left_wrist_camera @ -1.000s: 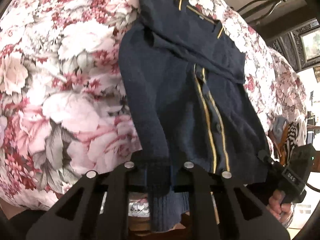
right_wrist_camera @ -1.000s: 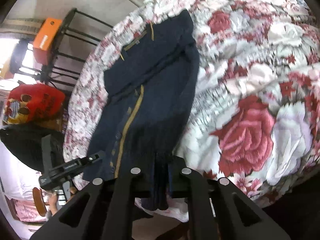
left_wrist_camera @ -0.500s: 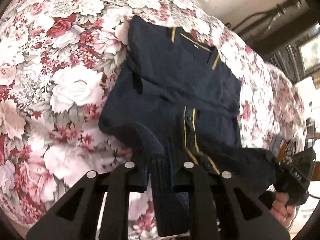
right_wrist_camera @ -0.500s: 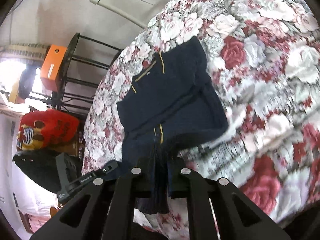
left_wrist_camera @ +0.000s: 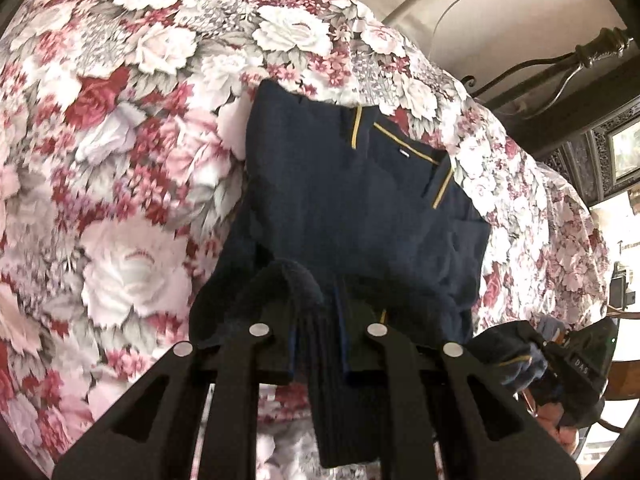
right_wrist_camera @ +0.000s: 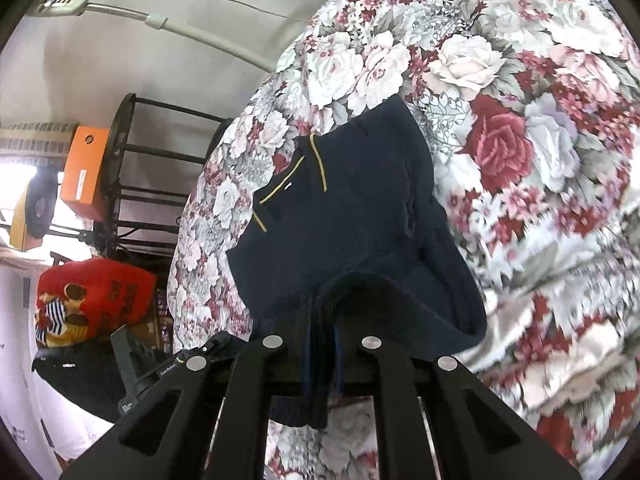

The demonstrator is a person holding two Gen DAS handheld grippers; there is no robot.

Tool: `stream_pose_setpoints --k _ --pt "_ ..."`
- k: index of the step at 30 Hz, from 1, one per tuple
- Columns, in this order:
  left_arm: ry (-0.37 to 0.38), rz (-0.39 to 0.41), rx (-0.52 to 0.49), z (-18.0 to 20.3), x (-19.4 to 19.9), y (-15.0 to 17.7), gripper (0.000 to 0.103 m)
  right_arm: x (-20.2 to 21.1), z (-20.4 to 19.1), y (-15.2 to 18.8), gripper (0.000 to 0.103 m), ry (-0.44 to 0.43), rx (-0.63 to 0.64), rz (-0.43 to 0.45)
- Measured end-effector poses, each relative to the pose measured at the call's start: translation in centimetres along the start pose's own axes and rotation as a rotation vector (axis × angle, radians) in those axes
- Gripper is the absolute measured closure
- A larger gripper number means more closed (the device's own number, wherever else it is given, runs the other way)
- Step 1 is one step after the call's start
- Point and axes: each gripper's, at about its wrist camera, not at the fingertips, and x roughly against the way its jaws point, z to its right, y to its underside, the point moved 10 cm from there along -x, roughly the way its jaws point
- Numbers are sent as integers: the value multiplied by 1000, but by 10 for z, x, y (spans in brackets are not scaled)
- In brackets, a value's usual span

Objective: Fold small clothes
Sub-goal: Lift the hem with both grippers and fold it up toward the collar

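Observation:
A small navy cardigan [left_wrist_camera: 344,200] with yellow trim lies on the floral bedspread [left_wrist_camera: 132,128], collar at the far end. My left gripper [left_wrist_camera: 318,320] is shut on the ribbed hem at its left bottom corner and holds it raised above the lower half. My right gripper [right_wrist_camera: 322,332] is shut on the hem at the other bottom corner of the cardigan [right_wrist_camera: 352,208]. The lifted lower half curls over toward the collar. The right gripper also shows at the right edge of the left wrist view [left_wrist_camera: 560,364].
The floral bedspread [right_wrist_camera: 520,120] spreads all around the cardigan. A dark metal bed frame [left_wrist_camera: 560,64] stands beyond the far end. A black rack with an orange box [right_wrist_camera: 82,172] and a red bag [right_wrist_camera: 92,300] stand beside the bed.
Both grippers have lifted the cardigan's hem off the bed's near edge and carried it forward toward the collar, so the lower half now doubles over the upper half.

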Motion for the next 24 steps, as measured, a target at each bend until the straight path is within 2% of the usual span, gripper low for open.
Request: stream_pose_setpoints --k 16,24 --pt "-9 37 37 14 -36 -74 89 -54 -2 -69 94 39 -20 17" --pt "-16 0 75 8 -66 -94 89 -77 10 -96 94 62 -39 9"
